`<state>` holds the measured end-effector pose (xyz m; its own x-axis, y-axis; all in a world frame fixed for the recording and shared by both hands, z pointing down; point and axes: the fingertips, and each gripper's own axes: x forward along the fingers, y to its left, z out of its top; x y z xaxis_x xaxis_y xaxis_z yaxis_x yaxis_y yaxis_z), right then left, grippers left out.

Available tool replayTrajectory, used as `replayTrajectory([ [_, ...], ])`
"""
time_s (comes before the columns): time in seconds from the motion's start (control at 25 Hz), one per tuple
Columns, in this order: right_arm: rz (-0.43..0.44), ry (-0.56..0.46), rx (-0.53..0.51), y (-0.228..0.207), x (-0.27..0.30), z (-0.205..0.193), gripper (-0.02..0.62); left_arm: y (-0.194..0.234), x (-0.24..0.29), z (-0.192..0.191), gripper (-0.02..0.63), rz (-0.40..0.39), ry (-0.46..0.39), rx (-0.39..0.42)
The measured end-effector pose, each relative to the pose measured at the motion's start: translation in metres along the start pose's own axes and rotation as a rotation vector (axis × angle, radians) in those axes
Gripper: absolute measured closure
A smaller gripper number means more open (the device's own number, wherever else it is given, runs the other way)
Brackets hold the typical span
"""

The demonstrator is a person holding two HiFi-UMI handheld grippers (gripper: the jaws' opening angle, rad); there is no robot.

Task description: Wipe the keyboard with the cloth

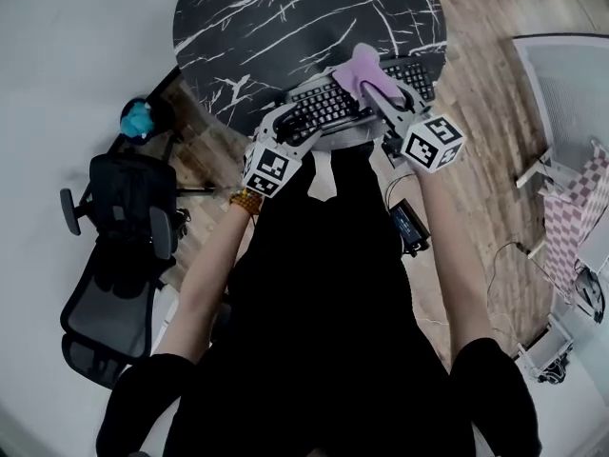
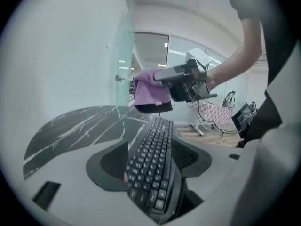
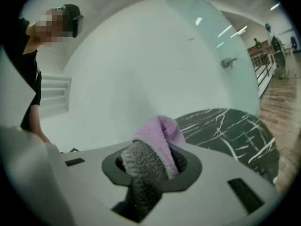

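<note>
A black keyboard (image 1: 328,109) lies at the near edge of the round black marble table (image 1: 285,27). My left gripper (image 1: 295,124) is shut on its left end; in the left gripper view the keyboard (image 2: 153,159) runs away from between the jaws of that gripper (image 2: 150,163). My right gripper (image 1: 376,93) is shut on a purple cloth (image 1: 362,70) and hovers over the keyboard's middle. The cloth (image 3: 157,147), purple with a grey underside, fills the right gripper's (image 3: 153,166) jaws. From the left gripper view, the cloth (image 2: 148,91) hangs just above the keyboard's far end.
A black office chair (image 1: 119,246) stands on the floor at the left, a teal object (image 1: 138,117) behind it. A small device with cables (image 1: 409,225) lies on the wooden floor by the person's right leg. A checkered stand (image 1: 571,208) is at far right.
</note>
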<state>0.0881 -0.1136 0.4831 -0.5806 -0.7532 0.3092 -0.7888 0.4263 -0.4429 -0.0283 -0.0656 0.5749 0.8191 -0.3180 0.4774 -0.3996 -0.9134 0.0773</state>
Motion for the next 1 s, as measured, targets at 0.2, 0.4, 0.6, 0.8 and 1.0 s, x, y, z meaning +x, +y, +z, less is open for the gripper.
replayTrajectory([
  [0.2, -0.087, -0.184, -0.175, 0.014, -0.039, 0.091, 0.486, 0.012, -0.012, 0.131, 0.324, 0.059, -0.291, 0.072],
  [0.4, -0.061, -0.294, -0.285, 0.042, -0.075, 0.146, 0.483, 0.011, -0.04, 0.24, 0.364, 0.148, -0.507, 0.101],
  [0.6, -0.077, -0.369, -0.437, 0.062, -0.113, 0.186, 0.48, -0.008, -0.064, 0.298, 0.416, 0.257, -0.583, 0.188],
  [0.8, -0.127, -0.464, -0.557, 0.082, -0.148, 0.214, 0.48, -0.039, -0.084, 0.329, 0.508, 0.336, -0.631, 0.28],
  [1.0, -0.158, -0.535, -0.65, 0.111, -0.182, 0.233, 0.48, -0.058, -0.101, 0.343, 0.54, 0.414, -0.647, 0.285],
])
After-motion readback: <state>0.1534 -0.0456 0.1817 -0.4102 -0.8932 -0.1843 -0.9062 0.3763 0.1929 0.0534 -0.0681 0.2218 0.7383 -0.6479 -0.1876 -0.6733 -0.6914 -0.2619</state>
